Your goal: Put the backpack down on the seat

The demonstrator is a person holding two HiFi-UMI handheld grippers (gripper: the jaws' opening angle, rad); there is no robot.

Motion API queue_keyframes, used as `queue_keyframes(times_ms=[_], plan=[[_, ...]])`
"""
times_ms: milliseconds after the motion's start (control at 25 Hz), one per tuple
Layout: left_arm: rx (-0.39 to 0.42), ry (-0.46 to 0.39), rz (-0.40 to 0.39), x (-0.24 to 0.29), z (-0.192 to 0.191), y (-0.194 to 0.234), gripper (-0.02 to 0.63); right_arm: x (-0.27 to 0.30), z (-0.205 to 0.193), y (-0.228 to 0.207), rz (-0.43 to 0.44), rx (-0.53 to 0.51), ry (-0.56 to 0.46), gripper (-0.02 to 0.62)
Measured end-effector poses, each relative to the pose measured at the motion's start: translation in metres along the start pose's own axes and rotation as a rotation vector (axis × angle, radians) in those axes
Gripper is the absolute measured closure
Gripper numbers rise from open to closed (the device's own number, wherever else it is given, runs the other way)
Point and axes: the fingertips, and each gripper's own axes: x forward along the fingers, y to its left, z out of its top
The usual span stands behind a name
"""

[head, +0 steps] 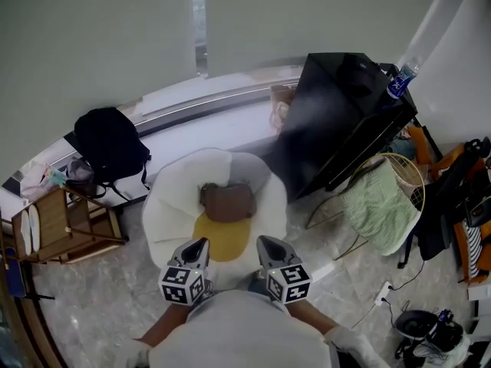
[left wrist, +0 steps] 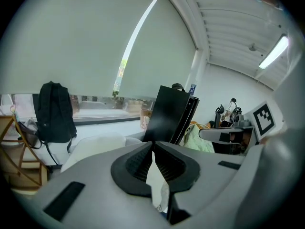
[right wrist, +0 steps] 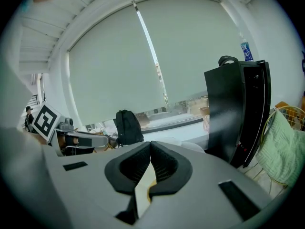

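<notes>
1. Left tongs [head: 201, 242] and right tongs [head: 263, 241]: both closed, empty, over the seat's [head: 173, 198] near edge.
2. Brown backpack [head: 228, 202]: lies on the seat's yellow cushion [head: 222, 240].
3. Black backpack [head: 110, 144]: leans at the window ledge [head: 192, 110].

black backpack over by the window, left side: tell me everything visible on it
The black fabric backpack stands upright against the low white window ledge, beside a wooden rack. It looks soft and rounded, with a small carry loop on top and dark straps hanging at its lower edge. It is apart from the white round seat. The left hand-held gripper and right hand-held gripper are both shut and clear of it.
</notes>
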Motion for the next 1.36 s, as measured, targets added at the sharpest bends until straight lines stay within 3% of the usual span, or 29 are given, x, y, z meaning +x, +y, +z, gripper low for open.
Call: queue_keyframes(times_ms=[1360], plan=[[-0.004, -0.029, 0.008, -0.014, 0.002, 0.000, 0.563, -0.004, 0.000, 0.008, -0.008, 0.003, 0.001, 0.565]])
